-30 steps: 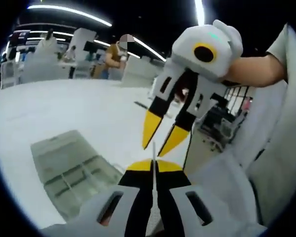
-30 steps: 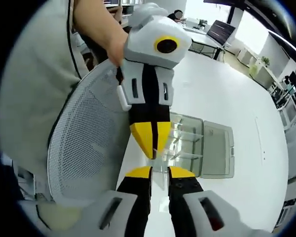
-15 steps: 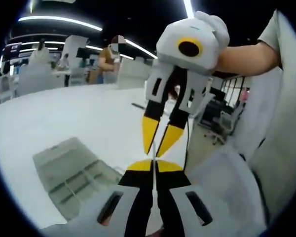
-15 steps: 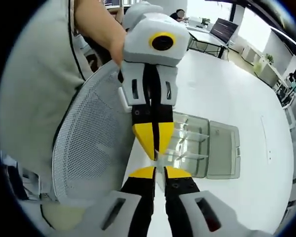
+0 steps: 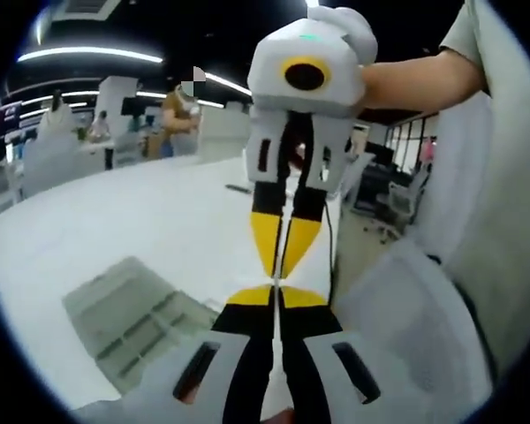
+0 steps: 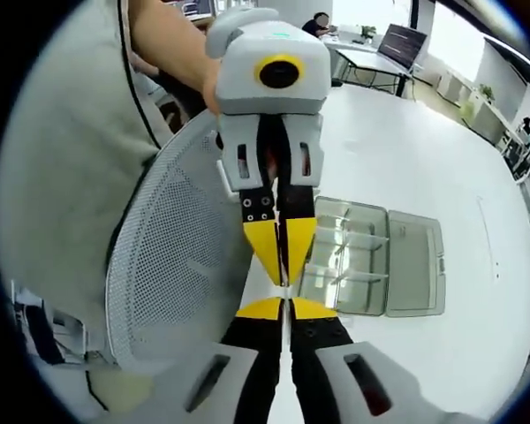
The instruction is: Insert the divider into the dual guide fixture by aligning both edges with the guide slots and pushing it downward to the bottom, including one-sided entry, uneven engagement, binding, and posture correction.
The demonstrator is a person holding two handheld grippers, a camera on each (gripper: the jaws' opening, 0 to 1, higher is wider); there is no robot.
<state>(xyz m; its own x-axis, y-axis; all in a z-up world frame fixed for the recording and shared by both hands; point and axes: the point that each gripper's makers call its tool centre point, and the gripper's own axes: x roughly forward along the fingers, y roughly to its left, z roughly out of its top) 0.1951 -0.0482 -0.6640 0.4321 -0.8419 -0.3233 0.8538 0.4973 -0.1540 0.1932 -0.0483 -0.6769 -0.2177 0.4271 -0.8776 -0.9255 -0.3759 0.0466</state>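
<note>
Behind everything runs an open office under strip lights, and below me a wide white worktop (image 5: 115,221) carries the clear plastic compartment box with guide slots (image 5: 132,318), lying flat and well apart from my hands; in the left gripper view my left tool (image 5: 277,297) has its yellow-tipped jaws pressed together on the near edge of a thin, almost transparent divider sheet (image 5: 279,284), while my right tool (image 5: 282,252) comes in from above, its jaws close together at the sheet's far edge; whether they truly pinch it I cannot tell from here.

From the right gripper view the worktop (image 6: 424,159) shows the same box (image 6: 371,256) with its lid laid open beside it, a white mesh chair back (image 6: 172,256) to one side; my right tool (image 6: 283,307) has its jaws closed around the sheet (image 6: 284,289), meeting the left tool (image 6: 283,265) tip to tip.

My worry: the sheet is thin and held aloft at two small spots, so any twist between my hands could bow it or let it slip; lowering it tilted, I judge, would let one edge enter its slot first and bind.
</note>
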